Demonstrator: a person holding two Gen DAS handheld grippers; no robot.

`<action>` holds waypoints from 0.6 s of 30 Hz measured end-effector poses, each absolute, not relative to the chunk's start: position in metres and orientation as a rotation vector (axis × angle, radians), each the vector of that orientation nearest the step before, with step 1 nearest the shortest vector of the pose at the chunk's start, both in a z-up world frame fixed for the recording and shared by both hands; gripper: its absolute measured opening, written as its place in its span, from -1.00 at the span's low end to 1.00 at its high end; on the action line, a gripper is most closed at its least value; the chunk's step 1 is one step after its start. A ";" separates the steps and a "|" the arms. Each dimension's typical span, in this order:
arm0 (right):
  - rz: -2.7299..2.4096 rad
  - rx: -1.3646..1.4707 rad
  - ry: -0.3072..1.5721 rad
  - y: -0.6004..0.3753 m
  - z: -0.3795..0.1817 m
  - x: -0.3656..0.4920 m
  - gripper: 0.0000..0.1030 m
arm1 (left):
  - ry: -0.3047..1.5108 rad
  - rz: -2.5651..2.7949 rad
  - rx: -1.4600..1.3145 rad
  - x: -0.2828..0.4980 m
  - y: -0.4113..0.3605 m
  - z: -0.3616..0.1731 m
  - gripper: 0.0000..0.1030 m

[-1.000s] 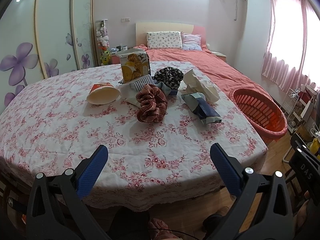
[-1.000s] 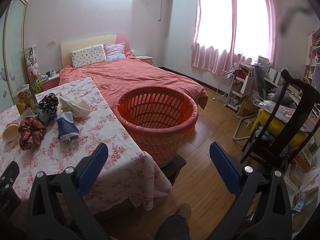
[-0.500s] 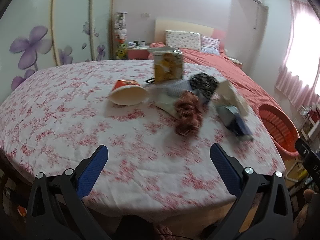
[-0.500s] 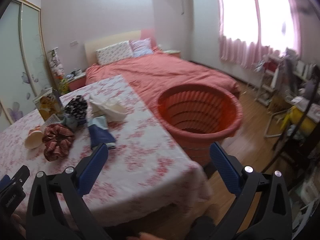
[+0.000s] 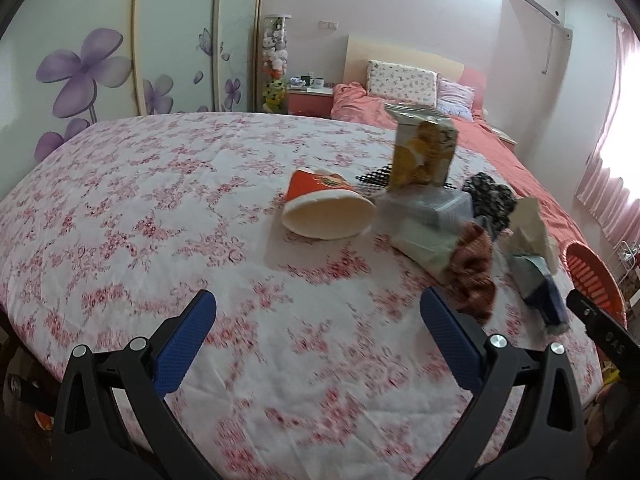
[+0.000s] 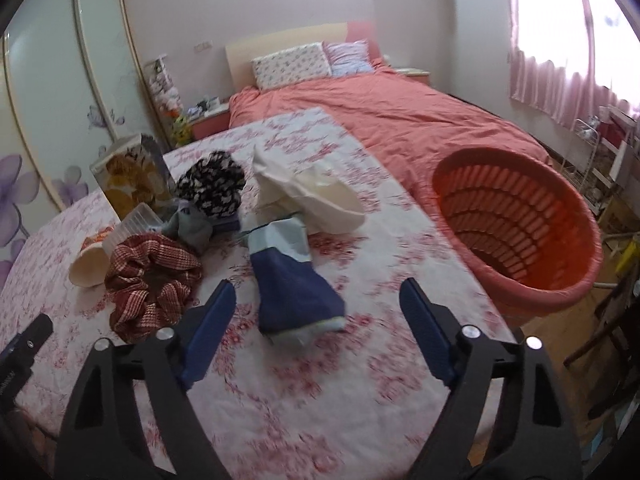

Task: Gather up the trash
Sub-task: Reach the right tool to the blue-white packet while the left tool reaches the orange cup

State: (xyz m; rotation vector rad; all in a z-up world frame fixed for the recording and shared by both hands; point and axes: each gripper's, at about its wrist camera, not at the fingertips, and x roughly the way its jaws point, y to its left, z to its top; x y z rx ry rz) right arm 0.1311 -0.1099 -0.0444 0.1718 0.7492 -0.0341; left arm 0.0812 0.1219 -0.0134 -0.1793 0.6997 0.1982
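Note:
A pile of trash lies on the floral-clothed table (image 5: 140, 208): an orange paper cup (image 5: 326, 210) on its side, a yellow snack box (image 5: 422, 156) upright, a blue-and-white packet (image 6: 294, 276), a cream paper bag (image 6: 312, 196), a clear plastic container (image 5: 428, 206). A red checked scrunchie (image 6: 150, 280) and a black patterned one (image 6: 212, 184) lie among them. My left gripper (image 5: 316, 336) is open and empty, short of the cup. My right gripper (image 6: 316, 322) is open and empty, its fingers on either side of the blue packet's near end. An orange basket (image 6: 520, 224) stands right of the table.
A bed with a coral cover (image 6: 400, 120) lies behind the table. A wardrobe with purple flower doors (image 5: 100, 68) stands at the left. A dark chair (image 6: 616, 320) and a wire rack (image 6: 596, 140) stand at the right by the curtained window.
Both grippers have swung left and moved in over the table. The left view now faces the cup; the right view moved from the basket to the blue packet. Both stayed open.

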 end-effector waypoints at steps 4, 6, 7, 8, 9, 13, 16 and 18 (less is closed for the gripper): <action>-0.029 0.128 0.778 -0.101 -0.053 0.146 0.47 | 0.709 0.197 -0.196 0.094 0.134 -0.015 0.96; -0.030 0.112 0.801 -0.098 -0.059 0.153 0.41 | 0.715 0.201 -0.198 0.100 0.137 -0.015 0.96; -0.033 0.109 0.815 -0.098 -0.062 0.156 0.34 | 0.717 0.202 -0.199 0.104 0.139 -0.015 0.96; -0.034 0.108 0.826 -0.098 -0.064 0.158 0.21 | 0.719 0.203 -0.197 0.108 0.141 -0.014 0.96; -0.029 0.111 0.841 -0.099 -0.068 0.159 0.13 | 0.721 0.206 -0.195 0.112 0.142 -0.014 0.96; -0.018 0.114 0.850 -0.101 -0.073 0.156 -0.24 | 0.731 0.215 -0.192 0.132 0.146 -0.014 0.96; -0.013 0.120 0.844 -0.103 -0.073 0.152 -0.28 | 0.738 0.220 -0.213 0.149 0.148 -0.014 0.96; -0.009 0.119 0.837 -0.103 -0.071 0.149 -0.29 | 0.745 0.225 -0.228 0.160 0.150 -0.014 0.96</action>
